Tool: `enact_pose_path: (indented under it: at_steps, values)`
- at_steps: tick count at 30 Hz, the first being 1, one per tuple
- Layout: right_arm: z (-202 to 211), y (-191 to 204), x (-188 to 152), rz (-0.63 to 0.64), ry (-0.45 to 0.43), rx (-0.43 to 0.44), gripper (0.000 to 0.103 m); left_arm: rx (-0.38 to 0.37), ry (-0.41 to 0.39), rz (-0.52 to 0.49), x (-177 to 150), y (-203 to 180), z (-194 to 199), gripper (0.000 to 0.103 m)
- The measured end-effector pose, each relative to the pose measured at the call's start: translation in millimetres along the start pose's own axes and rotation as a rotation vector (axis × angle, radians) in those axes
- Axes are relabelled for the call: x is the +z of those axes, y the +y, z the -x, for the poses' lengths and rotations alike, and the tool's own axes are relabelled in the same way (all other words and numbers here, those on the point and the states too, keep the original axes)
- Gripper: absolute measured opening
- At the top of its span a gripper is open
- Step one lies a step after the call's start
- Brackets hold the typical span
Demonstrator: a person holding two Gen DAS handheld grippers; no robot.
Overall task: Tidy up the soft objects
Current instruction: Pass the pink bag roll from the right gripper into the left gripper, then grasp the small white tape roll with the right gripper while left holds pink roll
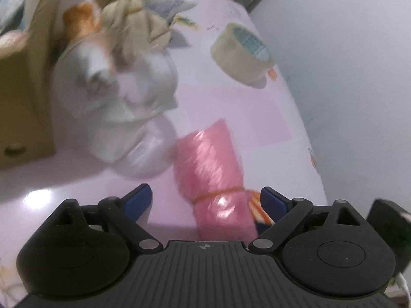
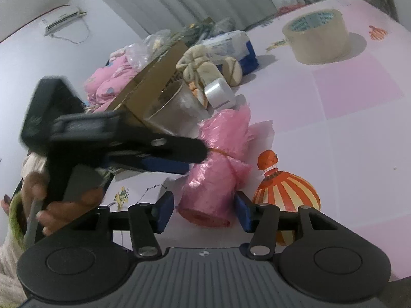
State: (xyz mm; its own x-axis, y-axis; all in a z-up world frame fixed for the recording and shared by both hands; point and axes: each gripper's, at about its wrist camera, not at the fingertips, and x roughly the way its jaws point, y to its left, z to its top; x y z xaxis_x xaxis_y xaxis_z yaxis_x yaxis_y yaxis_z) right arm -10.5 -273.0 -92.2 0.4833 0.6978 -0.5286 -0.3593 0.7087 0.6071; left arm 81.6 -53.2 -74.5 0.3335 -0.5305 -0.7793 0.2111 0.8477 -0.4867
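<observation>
Pink roll [image 2: 215, 169] lies on the table [image 2: 359, 133], between the spread fingers of both the right gripper [image 2: 204, 211] and left gripper [image 1: 205, 200]; neither pinches. Several bundles remain outside the cardboard box [image 2: 154, 82].

Pale walls [image 2: 38, 59] — wall-mounted air conditioner [image 2: 64, 19], grey curtain [image 2: 179, 2] — behind a glossy pink-checked tabletop [image 2: 359, 133].

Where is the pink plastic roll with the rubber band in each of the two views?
Left wrist view: the pink plastic roll lies low, right of centre, near the right blue pad.
Right wrist view: it lies at the centre, low, between the blue pads.
Shared landmark: the tape roll, upper right in both.
</observation>
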Motion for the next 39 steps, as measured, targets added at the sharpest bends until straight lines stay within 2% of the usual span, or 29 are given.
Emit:
enact_pose_path:
  at_steps: [5, 7, 11, 14, 18, 22, 26, 30, 35, 39]
  values:
    - [6, -3, -7, 0.004, -0.018, 0.026, 0.062, 0.074, -0.018, -0.067, 4, -18, -13, 0.09]
    - [9, -4, -9, 0.001, -0.026, 0.029, 0.062, 0.123, -0.03, -0.114, 2, -27, -16, 0.083]
    - [17, -6, -12, 0.003, -0.049, 0.008, 0.062, 0.232, -0.056, -0.216, -5, -44, -24, 0.081]
    - [25, -8, -15, 0.005, -0.069, -0.024, 0.062, 0.259, -0.068, -0.241, -8, -50, -26, 0.074]
    - [39, -11, -17, 0.008, -0.109, -0.071, 0.062, 0.248, -0.074, -0.264, -12, -56, -26, 0.057]
    - [57, -17, -13, -0.016, -0.173, -0.106, 0.062, 0.224, -0.084, -0.278, -13, -60, -27, 0.047]
    - [73, -24, -6, -0.043, -0.23, -0.138, 0.062, 0.199, -0.093, -0.242, -18, -53, -20, 0.044]
    - [73, -30, 7, -0.051, -0.249, -0.157, 0.063, 0.162, -0.082, -0.211, -29, -40, -4, 0.044]
    - [53, -20, 33, 0.008, -0.239, -0.139, 0.063, 0.15, -0.095, -0.115, -42, -11, 25, 0.043]
    - [20, -6, 58, 0.089, -0.207, -0.111, 0.063, 0.146, -0.136, -0.022, -53, 13, 50, 0.043]
